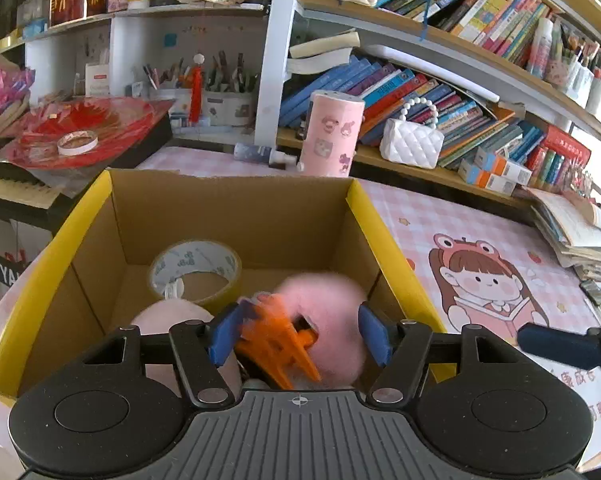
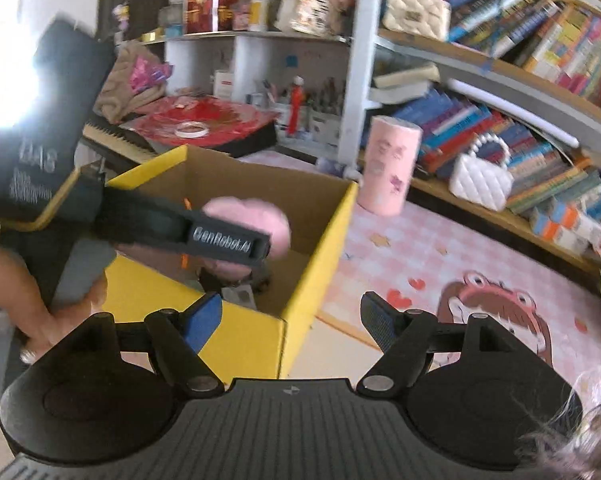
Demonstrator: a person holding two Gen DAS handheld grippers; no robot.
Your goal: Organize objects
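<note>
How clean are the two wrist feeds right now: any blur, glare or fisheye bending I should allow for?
Left wrist view: the fluffy pink pom-pom and orange plastic clip between the open left gripper are smeared by motion, while the clear packing-tape roll in the yellow-edged cardboard box stays sharp. Right wrist view: soft all over, white glare upper left, shelves bowed by the lens; the right gripper hangs open.

The clearest lettering is "GenRobot.AI", in pale letters along the black finger of the left gripper (image 2: 230, 240), which reaches over the yellow-edged brown cardboard box (image 2: 324, 248). Left of the box, a black housing (image 2: 40, 128) carries pale print beginning "DAS"; the smaller lines under it are too blurred to read. In the left wrist view, left of the same box (image 1: 364, 216), a black keyboard front (image 1: 4, 272) shows "YA", cut off by the box. Spine titles on the shelved books (image 1: 420, 92) are illegible.
</note>
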